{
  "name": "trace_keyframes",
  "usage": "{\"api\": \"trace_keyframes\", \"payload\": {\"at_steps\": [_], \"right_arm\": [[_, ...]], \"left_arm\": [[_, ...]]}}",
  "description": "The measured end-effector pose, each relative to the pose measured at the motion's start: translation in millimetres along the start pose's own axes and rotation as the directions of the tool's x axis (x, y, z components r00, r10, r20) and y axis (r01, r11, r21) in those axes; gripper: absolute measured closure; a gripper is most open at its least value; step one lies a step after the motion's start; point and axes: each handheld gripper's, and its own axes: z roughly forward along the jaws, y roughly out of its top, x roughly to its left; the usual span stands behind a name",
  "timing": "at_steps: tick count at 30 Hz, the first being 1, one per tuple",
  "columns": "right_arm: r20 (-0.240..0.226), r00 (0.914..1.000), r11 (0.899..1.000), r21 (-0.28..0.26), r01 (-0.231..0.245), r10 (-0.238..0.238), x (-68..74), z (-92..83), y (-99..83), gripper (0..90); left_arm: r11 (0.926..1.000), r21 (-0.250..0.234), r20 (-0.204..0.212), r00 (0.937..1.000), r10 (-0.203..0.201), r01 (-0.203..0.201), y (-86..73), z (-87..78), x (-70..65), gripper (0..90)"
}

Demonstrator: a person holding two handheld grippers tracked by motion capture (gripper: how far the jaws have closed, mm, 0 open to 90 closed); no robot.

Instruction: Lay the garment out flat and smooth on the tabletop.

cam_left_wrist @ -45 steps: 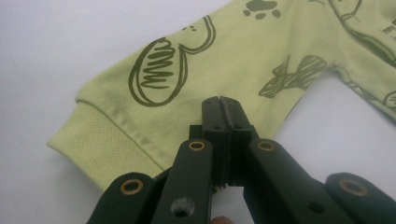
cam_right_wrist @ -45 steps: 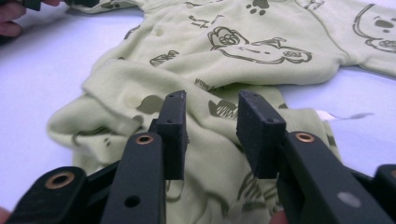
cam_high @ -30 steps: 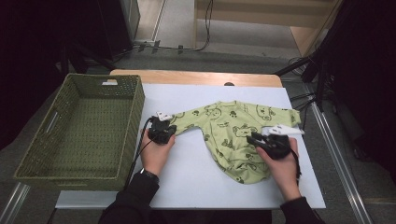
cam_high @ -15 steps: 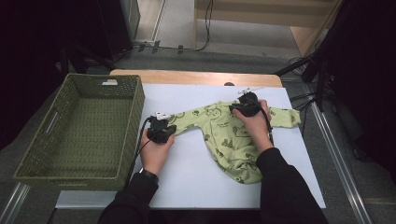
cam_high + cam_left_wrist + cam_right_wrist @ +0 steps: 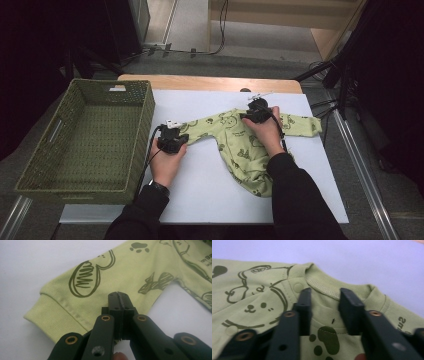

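Since a second ago, your right gripper has travelled from the garment's lower hem at about 5 o'clock up to its neckline at 12 o'clock, while your left gripper has kept its place at the sleeve end. You have the light green printed cotton baby garment lying flat on the white table sheet, right of the woven olive-green rectangular basket at 9 o'clock. Your left jaws are clamped tight on the sleeve near its cuff; your right jaws stand apart, straddling the ribbed collar without pinching it.
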Motion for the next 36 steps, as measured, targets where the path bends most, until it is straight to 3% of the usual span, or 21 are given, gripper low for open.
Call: {"api": "trace_keyframes", "payload": {"at_steps": [1,2,7,10,13,15,16,17,18,19,21,24,26,29,32,35,36], "right_arm": [[-0.026,0.9997,1.0,0.002,0.001,-0.001,-0.1,-0.1,0.2,83.3],[-0.043,0.9991,1.0,0.004,-0.002,0.002,0.9,0.0,-0.1,85.6],[-0.012,0.9982,0.998,0.034,0.059,-0.058,2.3,-1.3,9.1,87.3],[0.001,1.0,0.998,-0.058,0.008,-0.008,-5.8,-8.2,15.7,87.5],[0.044,0.9989,0.987,-0.158,0.023,-0.016,-9.1,-17.6,26.2,87.3],[0.069,0.9976,0.978,-0.208,0.014,0.001,-11.7,-20.2,32.1,85.4],[0.054,0.9985,0.98,-0.199,0.002,0.009,-13.8,-18.8,33.5,80.7],[0.016,0.9994,0.985,-0.169,-0.027,0.03,-17.3,-15.0,34.8,67.3],[-0.012,0.9988,0.99,-0.13,-0.048,0.047,-20.3,-12.5,35.0,61.7],[-0.004,0.9989,0.992,-0.12,-0.047,0.046,-22.0,-13.6,33.4,60.7],[-0.004,0.9987,0.991,-0.126,-0.051,0.05,-27.5,-19.6,29.7,58.3],[0.046,0.9978,0.99,-0.133,-0.041,0.048,-39.6,-32.8,21.8,58.2],[0.055,0.9967,0.991,-0.123,-0.052,0.059,-50.0,-38.9,13.6,58.2],[0.114,0.9898,0.993,-0.094,-0.074,0.085,-67.2,-43.6,-1.4,57.0],[0.126,0.9805,0.988,-0.065,-0.143,0.15,-84.8,-41.9,-16.4,54.0],[0.118,0.9812,0.988,-0.004,-0.153,0.153,-91.2,-32.3,-26.9,52.8],[0.12,0.9821,0.989,-0.008,-0.145,0.145,-91.0,-30.0,-29.3,53.1]], "left_arm": [[1.0,-0.002,0.002,1.0,-0.006,0.006,0.3,0.3,0.1,89.8],[0.9999,-0.004,0.003,0.9999,-0.011,0.011,0.5,0.5,0.1,89.8],[0.9988,-0.047,-0.034,0.9993,-0.017,0.015,4.9,-0.8,1.4,89.8],[0.9915,-0.129,-0.069,0.9972,-0.028,0.019,13.7,-7.5,2.7,89.9],[0.9798,-0.198,-0.099,0.9939,-0.049,0.029,24.5,-10.6,5.8,89.8],[0.9818,-0.18,-0.087,0.9932,-0.077,0.06,27.3,-5.5,11.4,89.6],[0.9828,-0.17,-0.089,0.9921,-0.088,0.072,27.1,-3.3,13.7,89.5],[0.9833,-0.162,-0.088,0.9912,-0.099,0.084,26.4,-1.6,15.1,88.3],[0.9846,-0.148,-0.086,0.9905,-0.107,0.094,25.6,0.3,15.4,80.7],[0.9872,-0.13,-0.086,0.9909,-0.103,0.092,24.5,2.0,14.6,74.4],[0.9935,-0.093,-0.1,0.9922,-0.075,0.066,22.0,4.8,12.3,70.0],[0.9957,-0.065,-0.137,0.9878,-0.074,0.065,19.6,7.0,10.8,58.3],[0.9963,-0.048,-0.146,0.9862,-0.077,0.071,18.9,8.3,10.3,53.5],[0.9982,-0.027,-0.158,0.9857,-0.057,0.054,17.7,11.0,10.1,51.2],[0.9991,-0.019,-0.171,0.9844,-0.04,0.037,17.8,11.0,9.8,59.2],[0.9999,-0.004,-0.161,0.9869,-0.01,0.01,18.2,10.4,9.6,80.1],[1.0,-0.005,-0.167,0.986,0.001,-0.002,18.2,10.3,9.4,82.9]]}}
